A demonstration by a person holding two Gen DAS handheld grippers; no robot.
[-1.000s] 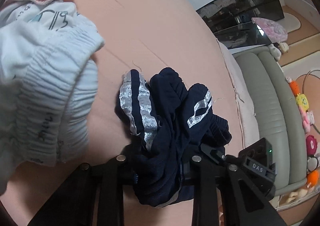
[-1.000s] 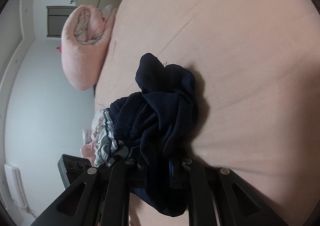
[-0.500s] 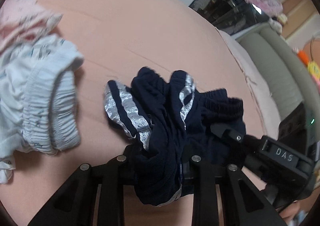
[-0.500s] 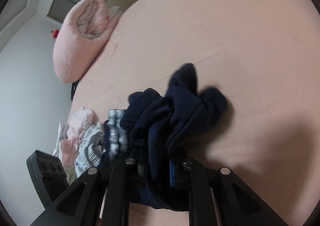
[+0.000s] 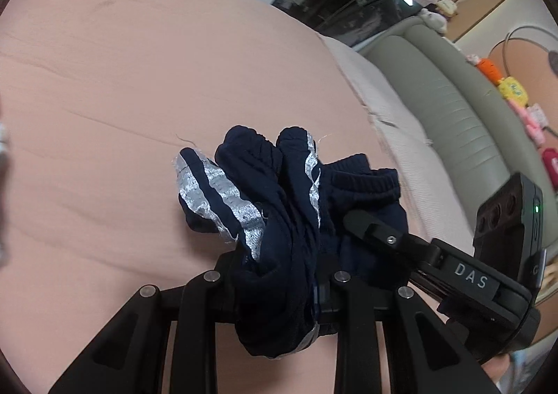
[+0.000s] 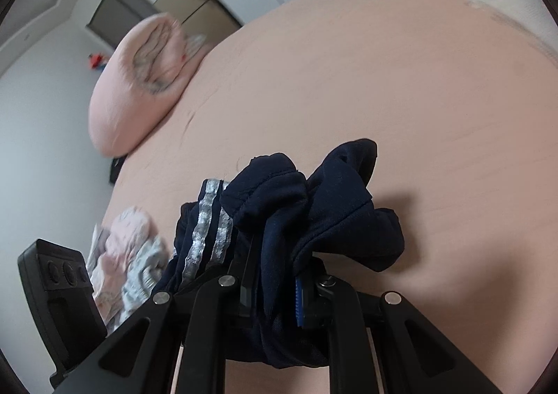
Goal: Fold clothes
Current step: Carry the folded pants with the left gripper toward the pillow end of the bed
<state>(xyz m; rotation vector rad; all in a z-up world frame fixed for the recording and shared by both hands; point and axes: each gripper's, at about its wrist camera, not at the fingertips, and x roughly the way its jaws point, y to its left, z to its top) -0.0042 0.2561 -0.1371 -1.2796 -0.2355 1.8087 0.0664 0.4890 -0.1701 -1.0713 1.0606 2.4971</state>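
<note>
A crumpled navy garment with silver stripes (image 5: 279, 205) hangs bunched between both grippers above the pink bed sheet (image 5: 122, 97). My left gripper (image 5: 279, 286) is shut on one part of it. My right gripper (image 6: 275, 293) is shut on another part of the same navy garment (image 6: 314, 205). The right gripper's body also shows at the right of the left wrist view (image 5: 453, 272), its finger against the cloth. The left gripper's body shows at the lower left of the right wrist view (image 6: 59, 286).
A pile of pink and pale blue-white clothes (image 6: 129, 258) lies on the sheet at the left. A rolled pink blanket (image 6: 139, 80) lies at the far end of the bed. A grey-green sofa (image 5: 453, 108) with toys stands beside the bed.
Both grippers have moved with the navy garment away from the white and pink clothes pile, which has slid out of the left wrist view. The right gripper has come closer to the left.
</note>
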